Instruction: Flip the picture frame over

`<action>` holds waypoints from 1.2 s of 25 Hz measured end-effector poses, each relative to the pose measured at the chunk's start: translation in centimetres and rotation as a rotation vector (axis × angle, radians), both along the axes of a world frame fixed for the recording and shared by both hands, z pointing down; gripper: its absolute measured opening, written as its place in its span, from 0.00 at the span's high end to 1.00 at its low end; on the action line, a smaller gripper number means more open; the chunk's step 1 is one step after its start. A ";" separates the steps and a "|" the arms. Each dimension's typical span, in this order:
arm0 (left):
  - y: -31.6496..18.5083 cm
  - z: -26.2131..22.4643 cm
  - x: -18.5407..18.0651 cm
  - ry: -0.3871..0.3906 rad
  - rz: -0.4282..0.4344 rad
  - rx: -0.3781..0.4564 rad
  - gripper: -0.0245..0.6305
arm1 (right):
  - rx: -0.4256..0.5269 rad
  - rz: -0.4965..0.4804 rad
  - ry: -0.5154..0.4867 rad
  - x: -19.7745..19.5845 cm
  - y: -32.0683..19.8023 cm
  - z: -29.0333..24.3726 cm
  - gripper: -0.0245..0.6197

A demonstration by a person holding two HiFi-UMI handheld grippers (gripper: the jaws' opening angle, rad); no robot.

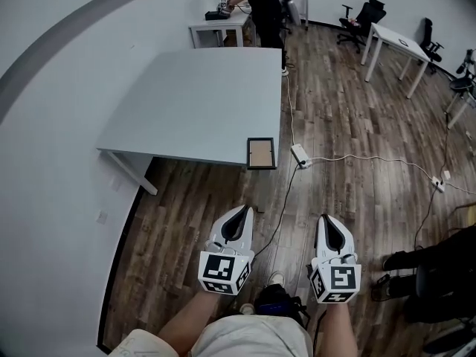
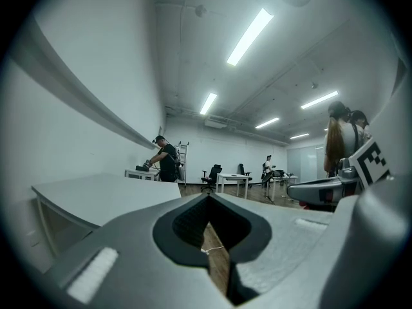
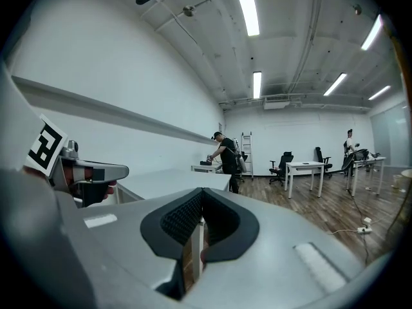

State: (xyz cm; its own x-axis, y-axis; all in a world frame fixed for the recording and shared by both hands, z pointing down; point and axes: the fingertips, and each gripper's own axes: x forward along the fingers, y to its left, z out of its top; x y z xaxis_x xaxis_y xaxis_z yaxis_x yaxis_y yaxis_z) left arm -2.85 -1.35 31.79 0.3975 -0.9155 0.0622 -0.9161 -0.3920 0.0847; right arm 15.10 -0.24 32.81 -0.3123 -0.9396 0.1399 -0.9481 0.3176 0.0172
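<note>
I get bright, even light from ceiling strips (image 2: 250,36). Soft sheen on wood floor (image 1: 349,121). Faint shadow under table (image 1: 193,95) edge. Gripper views strongly fisheyed, corners vignetted black. Nearest foreground soft, background sharp.

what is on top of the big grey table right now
A picture frame lies flat at the near right corner of the table. Nothing else shows on the top. The side of the frame that faces down is covered, so it cannot be seen.

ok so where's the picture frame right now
In the head view the picture frame lies at the near right corner of the grey table, just left of the white power strip on the floor.
</note>
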 end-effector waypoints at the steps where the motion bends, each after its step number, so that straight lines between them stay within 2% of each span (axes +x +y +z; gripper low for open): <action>1: -0.9 0.0 0.5 -0.001 -0.001 -0.002 0.96 | -0.005 -0.003 0.001 0.5 -1.0 0.2 0.92; 9: -7.9 1.1 3.0 -0.015 -0.032 -0.025 0.96 | -0.044 -0.038 -0.016 2.7 -8.5 1.7 0.92; 20: -14.5 2.8 4.8 -0.043 -0.107 0.003 0.96 | -0.093 -0.122 -0.042 4.1 -16.2 4.5 0.92; 25: -16.0 3.2 5.1 -0.043 -0.132 0.005 0.96 | -0.112 -0.162 -0.039 3.5 -17.9 5.6 0.92; 30: -16.8 4.0 4.2 -0.034 -0.145 0.005 0.96 | -0.122 -0.194 -0.008 1.4 -19.0 7.0 0.92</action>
State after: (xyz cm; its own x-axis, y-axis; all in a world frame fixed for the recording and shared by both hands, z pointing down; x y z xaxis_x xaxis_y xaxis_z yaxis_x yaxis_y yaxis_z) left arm 1.32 -18.16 35.81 0.2592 -0.9634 0.0690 -0.9653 -0.2561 0.0512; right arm 16.51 -19.20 39.80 -0.4874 -0.8380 0.2452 -0.8688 0.4936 -0.0400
